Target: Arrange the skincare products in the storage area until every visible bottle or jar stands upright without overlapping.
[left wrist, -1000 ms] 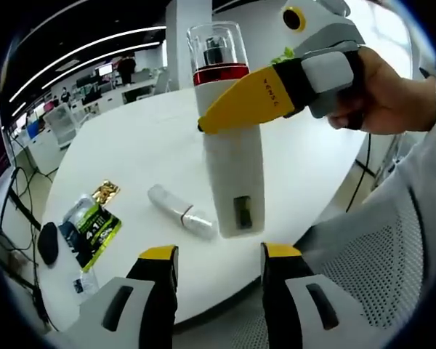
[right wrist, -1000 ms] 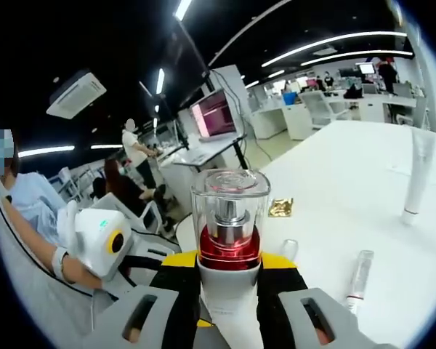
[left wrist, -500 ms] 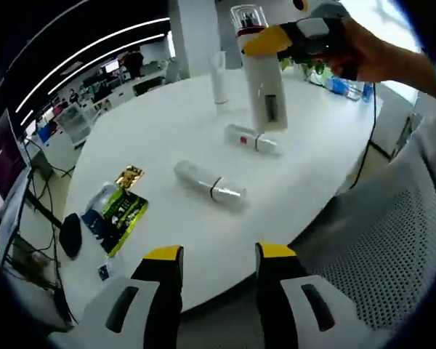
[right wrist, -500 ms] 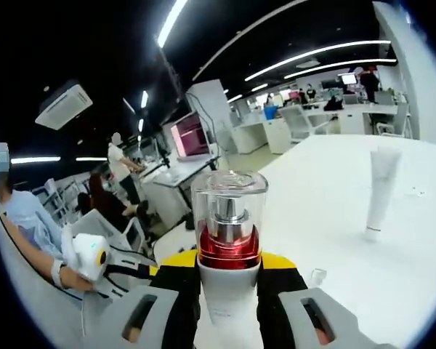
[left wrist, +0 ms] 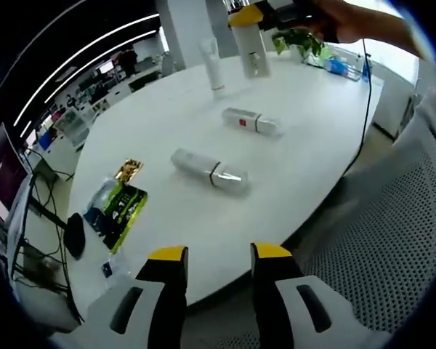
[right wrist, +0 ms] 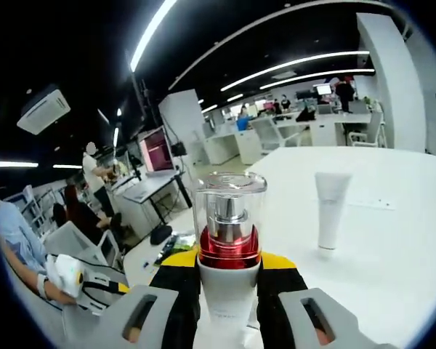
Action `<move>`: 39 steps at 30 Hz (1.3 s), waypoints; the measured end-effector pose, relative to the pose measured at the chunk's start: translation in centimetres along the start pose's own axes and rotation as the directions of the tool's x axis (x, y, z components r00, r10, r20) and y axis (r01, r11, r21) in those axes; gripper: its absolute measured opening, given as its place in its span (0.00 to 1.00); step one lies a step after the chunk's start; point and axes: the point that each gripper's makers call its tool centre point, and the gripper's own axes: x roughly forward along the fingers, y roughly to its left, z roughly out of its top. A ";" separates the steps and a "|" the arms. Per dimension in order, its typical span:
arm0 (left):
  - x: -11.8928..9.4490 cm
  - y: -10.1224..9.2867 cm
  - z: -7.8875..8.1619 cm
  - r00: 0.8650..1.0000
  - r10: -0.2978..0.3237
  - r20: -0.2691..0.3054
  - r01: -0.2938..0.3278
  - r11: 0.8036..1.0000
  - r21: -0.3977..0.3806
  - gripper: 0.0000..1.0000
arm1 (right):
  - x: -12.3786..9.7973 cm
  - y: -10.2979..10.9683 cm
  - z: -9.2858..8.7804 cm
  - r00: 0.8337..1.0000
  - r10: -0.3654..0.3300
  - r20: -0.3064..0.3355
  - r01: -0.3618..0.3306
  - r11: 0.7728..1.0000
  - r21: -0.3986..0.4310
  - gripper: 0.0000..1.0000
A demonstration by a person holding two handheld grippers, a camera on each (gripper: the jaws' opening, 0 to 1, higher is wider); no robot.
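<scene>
My right gripper (right wrist: 229,280) clamps the white pump bottle (right wrist: 229,240) upright below its red collar, a white tube (right wrist: 330,209) standing ahead to its right. My left gripper (left wrist: 216,256) hangs open and empty off the white table (left wrist: 305,145); ahead lie two bottles (left wrist: 209,171) (left wrist: 251,121). No label is legible to me.

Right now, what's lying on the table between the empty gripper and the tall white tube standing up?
In the left gripper view, two white bottles lie between the left gripper and the upright white tube: a nearer bottle and a farther bottle.
</scene>
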 end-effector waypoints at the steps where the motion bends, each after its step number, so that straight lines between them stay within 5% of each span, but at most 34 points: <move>1: 0.0 0.0 -0.1 1.000 -0.002 -0.005 0.002 1.000 0.004 0.29 | -0.1 -0.2 0.1 1.000 -0.008 0.006 0.008 1.000 -0.003 0.22; 19: 0.4 -0.7 -1.0 0.998 -0.028 -0.056 0.031 0.998 0.051 0.26 | -0.6 -7.5 0.0 0.987 -0.161 -0.014 0.160 0.987 -0.020 0.22; 39: 0.7 -2.1 -1.7 0.991 -0.093 -0.097 0.100 0.992 0.074 0.26 | -0.6 -13.1 -0.2 0.960 -0.280 -0.026 0.278 0.958 -0.066 0.22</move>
